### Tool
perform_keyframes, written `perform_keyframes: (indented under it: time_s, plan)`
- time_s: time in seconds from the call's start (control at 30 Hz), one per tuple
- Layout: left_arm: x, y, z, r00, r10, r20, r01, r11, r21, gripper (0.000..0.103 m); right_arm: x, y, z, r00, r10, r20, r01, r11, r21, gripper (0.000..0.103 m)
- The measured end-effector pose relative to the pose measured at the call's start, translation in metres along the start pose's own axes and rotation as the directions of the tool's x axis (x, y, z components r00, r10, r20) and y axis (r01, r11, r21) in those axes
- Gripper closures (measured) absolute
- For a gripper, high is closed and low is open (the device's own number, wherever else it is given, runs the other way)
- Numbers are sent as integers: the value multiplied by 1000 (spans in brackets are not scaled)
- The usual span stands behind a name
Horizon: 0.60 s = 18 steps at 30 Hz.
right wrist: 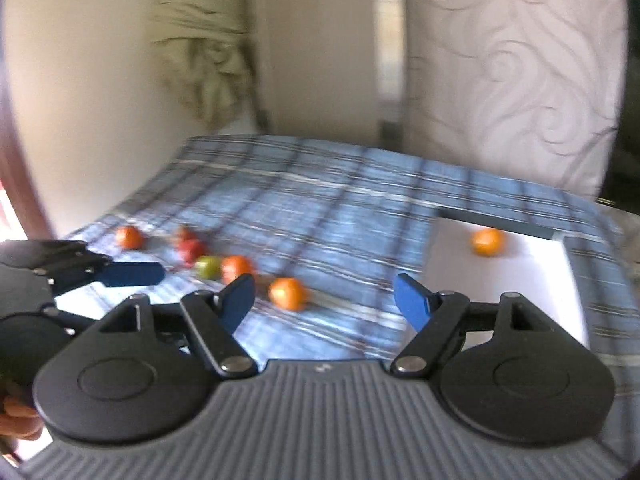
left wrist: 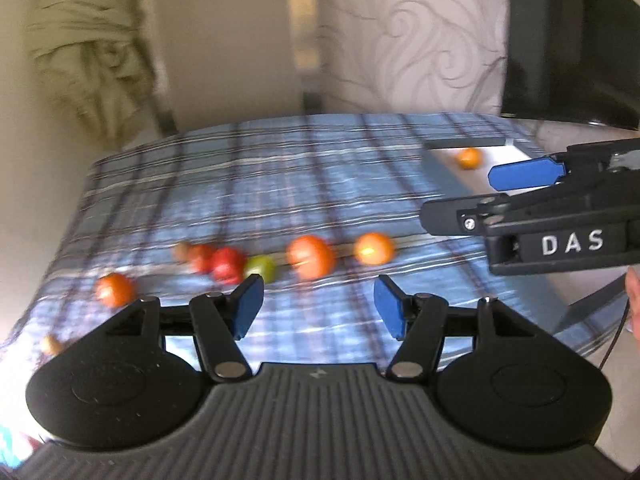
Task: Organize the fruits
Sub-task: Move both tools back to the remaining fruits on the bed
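Note:
Several small fruits lie in a loose row on the blue plaid cloth: an orange one, an orange-red one, a green one, a red one and another orange one farther left. My left gripper is open just short of this row, with nothing between its pads. My right gripper is open and empty too, an orange fruit lying on the cloth beyond it. To its right, a white tray holds one orange fruit.
The tray's grey far wall stands at the table's right end. The cloth falls off at the table's left edge. Pale walls, a patterned curtain and a dark object stand behind. A hand shows at lower left.

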<state>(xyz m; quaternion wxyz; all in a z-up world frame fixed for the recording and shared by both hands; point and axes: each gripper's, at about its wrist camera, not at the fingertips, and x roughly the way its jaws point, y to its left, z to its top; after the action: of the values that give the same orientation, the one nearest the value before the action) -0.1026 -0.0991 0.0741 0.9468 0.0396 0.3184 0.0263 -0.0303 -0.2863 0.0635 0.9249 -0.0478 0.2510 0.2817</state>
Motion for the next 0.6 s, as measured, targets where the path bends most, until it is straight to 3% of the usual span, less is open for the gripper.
perform_keyframes:
  time_s: [0.23,0.43,0.6]
  plan:
    - [-13,63,-24,987,160,-22,-161,986,-53,36,28,45,9,989,143,-45,-143,990,1,45]
    - [-18,133,-45,952,300,-62,-305,944,-121,36,56,99,19,964,250,-88,-255,965,-63,51]
    - [-12,182,-54,930,357,-87,-367,917,-158,36,77,137,29,949,293,-113,-304,947,-102,52]
